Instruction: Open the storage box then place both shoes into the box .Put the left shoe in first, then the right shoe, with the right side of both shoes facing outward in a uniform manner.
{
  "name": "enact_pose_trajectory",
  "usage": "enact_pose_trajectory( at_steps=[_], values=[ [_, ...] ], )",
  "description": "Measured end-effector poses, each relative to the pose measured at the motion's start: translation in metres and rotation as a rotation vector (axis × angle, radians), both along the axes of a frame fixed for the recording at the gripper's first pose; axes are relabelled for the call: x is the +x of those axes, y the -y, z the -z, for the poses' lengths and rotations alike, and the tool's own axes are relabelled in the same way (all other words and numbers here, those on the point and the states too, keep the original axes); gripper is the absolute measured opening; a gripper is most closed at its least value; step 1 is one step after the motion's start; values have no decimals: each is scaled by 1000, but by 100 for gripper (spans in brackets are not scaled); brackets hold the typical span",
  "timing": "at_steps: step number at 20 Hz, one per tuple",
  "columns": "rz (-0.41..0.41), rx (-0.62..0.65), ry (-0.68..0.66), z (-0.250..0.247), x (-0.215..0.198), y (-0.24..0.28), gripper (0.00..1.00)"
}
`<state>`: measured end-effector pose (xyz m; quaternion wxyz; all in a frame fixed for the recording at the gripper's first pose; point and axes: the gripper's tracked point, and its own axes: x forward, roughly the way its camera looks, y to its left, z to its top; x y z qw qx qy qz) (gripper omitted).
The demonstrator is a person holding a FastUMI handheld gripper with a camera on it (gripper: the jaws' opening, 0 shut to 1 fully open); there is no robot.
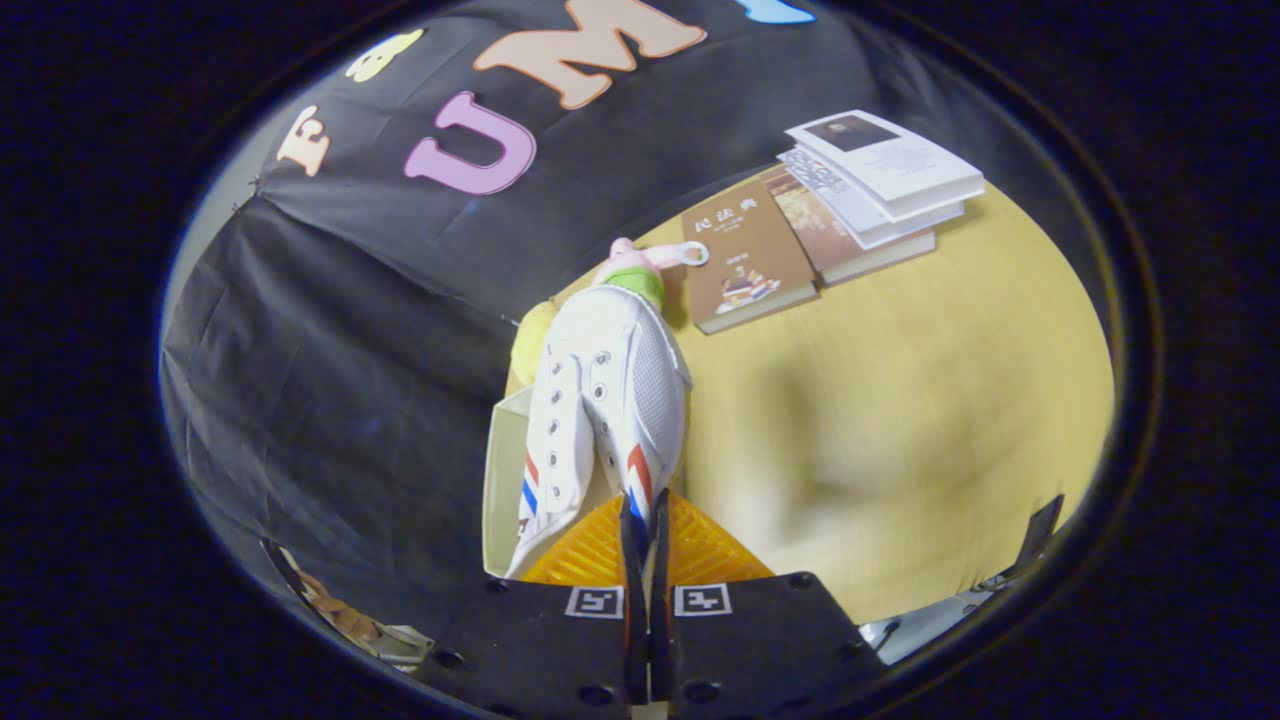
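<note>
A white canvas shoe point(605, 395) with red and blue stripes on its sides hangs in the air, toe pointing away from me. My gripper point(643, 525) is shut on the rim of the shoe's opening, its two fingers nearly touching with the thin fabric pinched between them. Below the shoe, to its left, shows part of a pale storage box point(497, 480), seen over the yellow table's left end. Its interior is mostly hidden by the shoe and the fingers.
A yellow table point(900, 400) spreads to the right. A brown book point(745, 262) and a stack of books point(875, 185) lie at its far side. A pink and green plush toy point(640, 265) and a yellow object point(530, 340) sit beyond the shoe's toe.
</note>
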<state>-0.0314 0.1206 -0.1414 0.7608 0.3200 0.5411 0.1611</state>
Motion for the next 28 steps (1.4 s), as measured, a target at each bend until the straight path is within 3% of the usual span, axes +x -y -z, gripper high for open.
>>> enact_pose_trajectory(
  at_steps=[9, 18, 20, 22, 28],
  values=[
    [-60, 25, 8, -7, -12, -96, 5],
    [-152, -90, -34, 40, -25, -153, 5],
    [-149, -106, -2, 36, -23, -157, 10],
    [-124, -105, 72, 27, -7, -148, 39],
    [-92, -174, 322, -18, 18, -102, 85]
  ],
)
